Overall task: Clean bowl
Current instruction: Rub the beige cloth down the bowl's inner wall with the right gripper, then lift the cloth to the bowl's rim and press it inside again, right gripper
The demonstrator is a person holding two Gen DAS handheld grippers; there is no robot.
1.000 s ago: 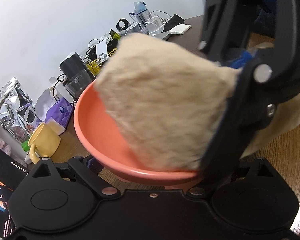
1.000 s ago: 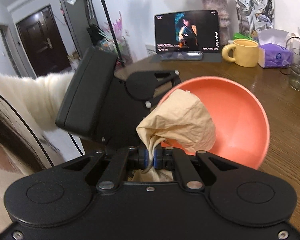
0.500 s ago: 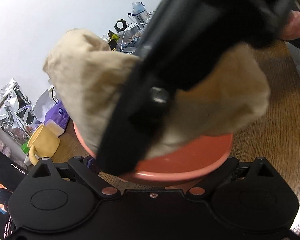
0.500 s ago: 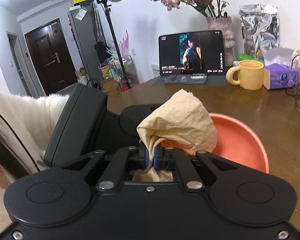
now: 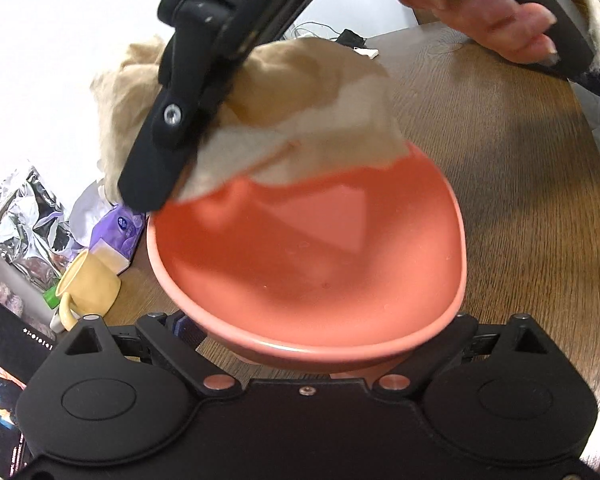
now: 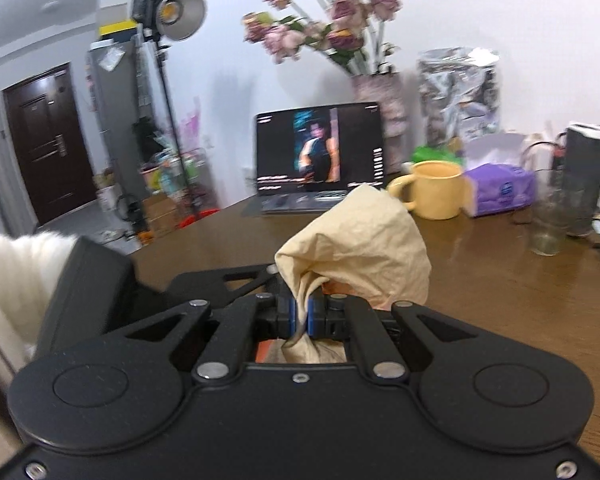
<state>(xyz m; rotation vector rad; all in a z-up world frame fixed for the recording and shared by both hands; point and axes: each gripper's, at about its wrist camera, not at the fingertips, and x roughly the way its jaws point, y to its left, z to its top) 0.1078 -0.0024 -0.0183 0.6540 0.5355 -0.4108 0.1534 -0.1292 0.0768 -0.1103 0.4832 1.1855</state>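
Wooden desk (image 5: 520, 168), round-edged, wall behind; its rim curves off at the right of the left wrist view, bare wood on that side. Far edge is crowded: laptop (image 6: 318, 156), vase of flowers (image 6: 376, 96), foil bag (image 6: 458, 88), yellow mug (image 6: 436, 194), purple tissue pack (image 6: 500, 188), glass (image 6: 548, 224), dark cylinder (image 6: 584, 176). Light stand (image 6: 168, 12) and door (image 6: 44, 144) off the desk to the left.

Salmon bowl (image 5: 308, 264) sits right at the left tool (image 5: 308, 354), held by its near rim area. Left tool's fingers go under the bowl and are hidden; it grips the bowl, but the contact point isn't visible. Bowl is tipped, opening facing up and toward the camera, far rim covered by the cloth. Whether its base touches the desk: can't tell.

Tan cloth (image 6: 352, 248) is pinched between the blue pads (image 6: 286, 316) of the right tool (image 6: 298, 318), jaws closed on it. Cloth bunches up past the tips and blocks the bowl almost fully in the right wrist view; only a sliver of orange shows under it. In the left wrist view the cloth drapes over the bowl's far rim, motion-blurred, with the right tool's body crossing in front of it.

Hand (image 5: 488, 12) on the right tool's handle, cut off at the top edge. Fluffy white sleeve (image 6: 16, 276) at the left of the right wrist view.
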